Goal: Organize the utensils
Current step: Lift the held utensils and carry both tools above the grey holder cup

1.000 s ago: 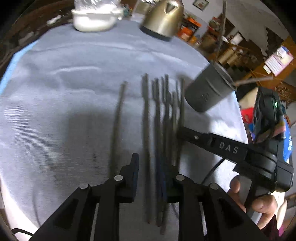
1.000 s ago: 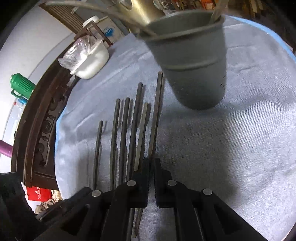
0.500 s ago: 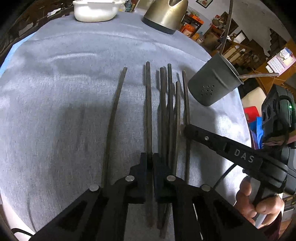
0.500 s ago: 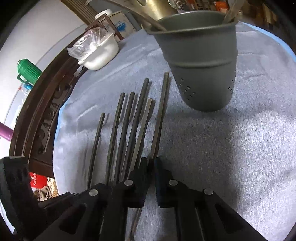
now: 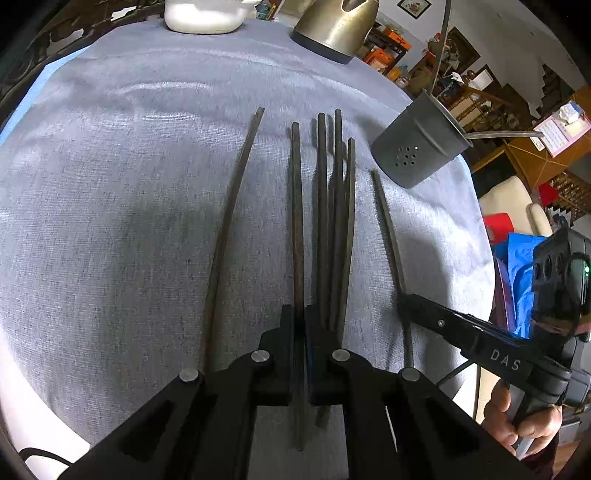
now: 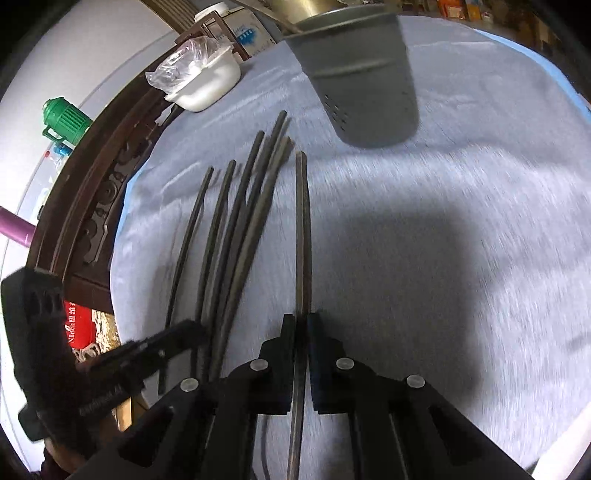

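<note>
left wrist view: left gripper [image 5: 300, 317] is pinching one dark chopstick [image 5: 297, 221]; right gripper [image 6: 301, 325] is clamping the rightmost chopstick [image 6: 303, 229], near the grey holder [image 6: 365, 81].

The bench wears a grey-blue woven cloth [image 5: 129, 184], matt and faintly ribbed. Dark chopsticks [image 5: 322, 221] look smooth, dull. The perforated holder [image 5: 417, 147] is matt grey; the kettle [image 5: 332, 22] is brushed, glossy metal

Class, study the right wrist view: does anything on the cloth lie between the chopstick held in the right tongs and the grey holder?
Nothing visible does. The chopstick in the right tongs points toward the grey holder across bare cloth; the other chopsticks lie left.
</note>
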Available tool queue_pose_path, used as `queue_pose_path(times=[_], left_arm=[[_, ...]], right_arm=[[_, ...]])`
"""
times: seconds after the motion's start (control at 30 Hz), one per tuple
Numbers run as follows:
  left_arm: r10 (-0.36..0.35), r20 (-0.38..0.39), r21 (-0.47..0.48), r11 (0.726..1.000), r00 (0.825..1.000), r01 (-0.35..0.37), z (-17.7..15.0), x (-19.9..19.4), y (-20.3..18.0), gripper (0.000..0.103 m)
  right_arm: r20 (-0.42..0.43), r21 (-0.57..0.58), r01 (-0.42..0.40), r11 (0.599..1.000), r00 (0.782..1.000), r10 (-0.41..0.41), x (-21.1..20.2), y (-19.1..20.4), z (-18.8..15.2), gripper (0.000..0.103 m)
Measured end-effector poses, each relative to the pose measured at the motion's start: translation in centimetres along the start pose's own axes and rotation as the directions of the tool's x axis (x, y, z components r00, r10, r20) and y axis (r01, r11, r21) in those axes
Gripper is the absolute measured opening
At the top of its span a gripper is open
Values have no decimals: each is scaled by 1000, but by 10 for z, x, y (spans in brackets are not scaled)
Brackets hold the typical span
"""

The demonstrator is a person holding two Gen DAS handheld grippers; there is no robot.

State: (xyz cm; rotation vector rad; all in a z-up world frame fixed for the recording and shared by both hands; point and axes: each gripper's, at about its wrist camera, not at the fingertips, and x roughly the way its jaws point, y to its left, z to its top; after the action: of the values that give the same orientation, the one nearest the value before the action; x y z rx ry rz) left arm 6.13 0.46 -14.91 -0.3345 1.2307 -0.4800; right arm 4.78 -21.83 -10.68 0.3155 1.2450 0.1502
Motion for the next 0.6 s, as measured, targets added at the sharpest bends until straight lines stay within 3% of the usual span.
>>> queue_pose_path(times=[0.13,0.2,0.23,0.27,0.3,0.37,0.4,0.43,0.47,0.6], left_arm=[[39,24,17,999,999,-40,14,-10,2,11],[43,44,9,999,998,-44,26,-16,5,29],[48,52,6,999,998,-48,32,-18,5,30],[52,60,4,999,997,-53,37,-19,6,30],[61,71,4,998,996,-62,44,-21,9,30],[99,74,-3,995,992,-99,59,-18,14,30],[107,69,-12,994,992,-106,66,-15,17,30],[107,63,-19,994,992,-106,72,-11,18,30],[109,52,-23,994,993,-108,76,-8,19,30],[107,-2,-39,993,994,-107,93,13,18,30]], right_arm=[[8,45,47,998,999,-48,-4,-8,12,12],[26,53,53,997,998,-55,-4,-10,25,31],[39,59,46,997,998,-49,-4,-12,33,39],[52,69,41,997,998,-45,-3,-13,39,61],[72,78,33,996,997,-38,-3,-13,45,67],[110,80,36,996,993,-45,-1,-9,56,66],[114,76,43,996,992,-51,1,-8,61,59],[106,76,49,996,993,-57,4,-7,66,50],[81,80,60,995,994,-67,10,-7,70,34],[53,60,100,993,993,-103,23,-1,79,30]])
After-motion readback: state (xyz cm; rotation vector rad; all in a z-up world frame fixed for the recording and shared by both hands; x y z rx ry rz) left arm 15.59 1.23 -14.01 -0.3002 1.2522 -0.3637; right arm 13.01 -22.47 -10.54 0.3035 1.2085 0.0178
